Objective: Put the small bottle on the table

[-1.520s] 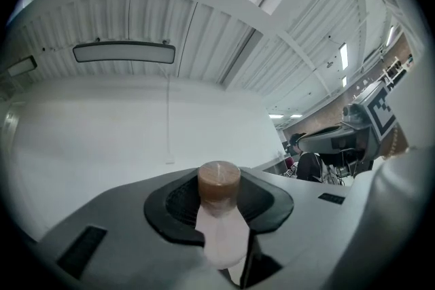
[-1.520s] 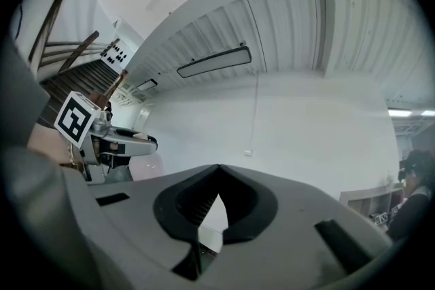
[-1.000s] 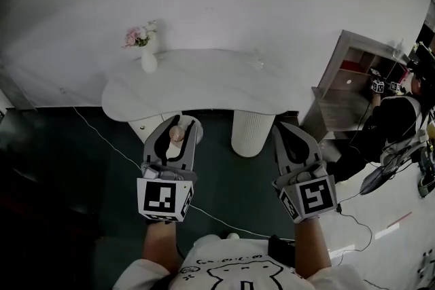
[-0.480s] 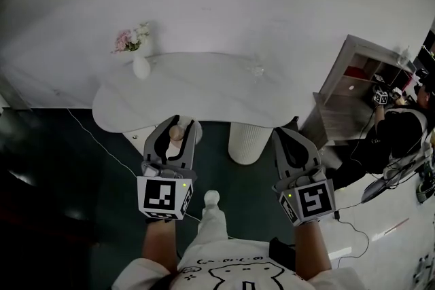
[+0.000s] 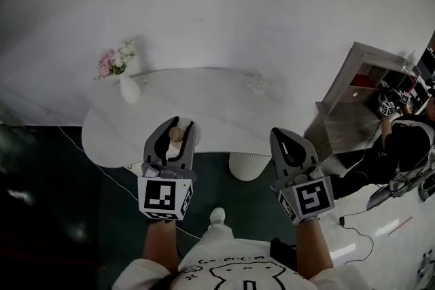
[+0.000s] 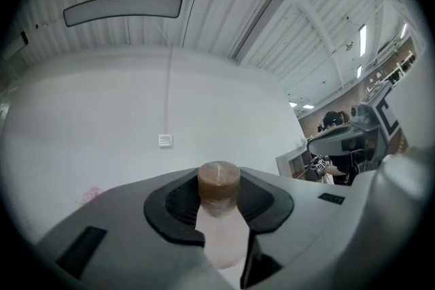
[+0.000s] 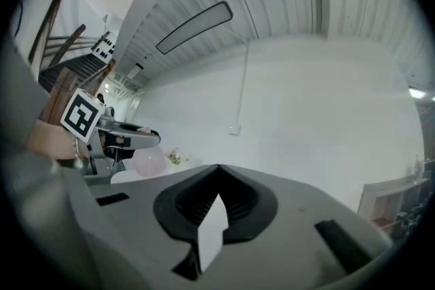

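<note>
My left gripper's jaws are squeezing the small bottle, partly open around it, holding it up in the air. My right gripper's jaws are pressing shut on nothing. The white table is sitting just ahead.

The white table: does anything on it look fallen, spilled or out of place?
Nothing stands out. The vase of flowers stands upright at the left end of the table, a clear object sits near the far edge, and no spill shows. The small bottle is not on it yet; the left gripper holds it.
</note>
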{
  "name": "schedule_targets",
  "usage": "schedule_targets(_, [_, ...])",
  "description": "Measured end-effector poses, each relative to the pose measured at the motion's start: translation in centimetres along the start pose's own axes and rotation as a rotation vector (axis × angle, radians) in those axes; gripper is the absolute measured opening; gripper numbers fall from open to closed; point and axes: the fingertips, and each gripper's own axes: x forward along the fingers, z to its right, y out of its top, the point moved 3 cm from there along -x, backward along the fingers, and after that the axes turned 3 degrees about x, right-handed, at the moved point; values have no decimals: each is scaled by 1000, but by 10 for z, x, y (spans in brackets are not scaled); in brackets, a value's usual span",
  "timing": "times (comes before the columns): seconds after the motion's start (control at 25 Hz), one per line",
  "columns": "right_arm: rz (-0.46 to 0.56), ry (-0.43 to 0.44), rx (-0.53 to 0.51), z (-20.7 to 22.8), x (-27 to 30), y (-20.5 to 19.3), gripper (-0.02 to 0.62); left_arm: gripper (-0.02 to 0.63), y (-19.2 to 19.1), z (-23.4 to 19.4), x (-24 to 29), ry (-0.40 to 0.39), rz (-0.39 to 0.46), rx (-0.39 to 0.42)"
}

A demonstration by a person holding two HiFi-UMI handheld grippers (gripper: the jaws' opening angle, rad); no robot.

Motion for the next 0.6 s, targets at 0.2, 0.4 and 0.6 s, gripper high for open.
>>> schedule_targets(0.2, [-28,-13,1,18,75,-9,-6,124,-27,-40,66,-24,-15,-20])
schedule_targets(0.4, [-43,-39,-1,33,137,-20,-6,124,-55,-72,122,-52,-22,-37])
schedule_targets(0.6, [-66,-66,10,46,178,-36,-6,124,-80,-89,164,-84,-43,-45])
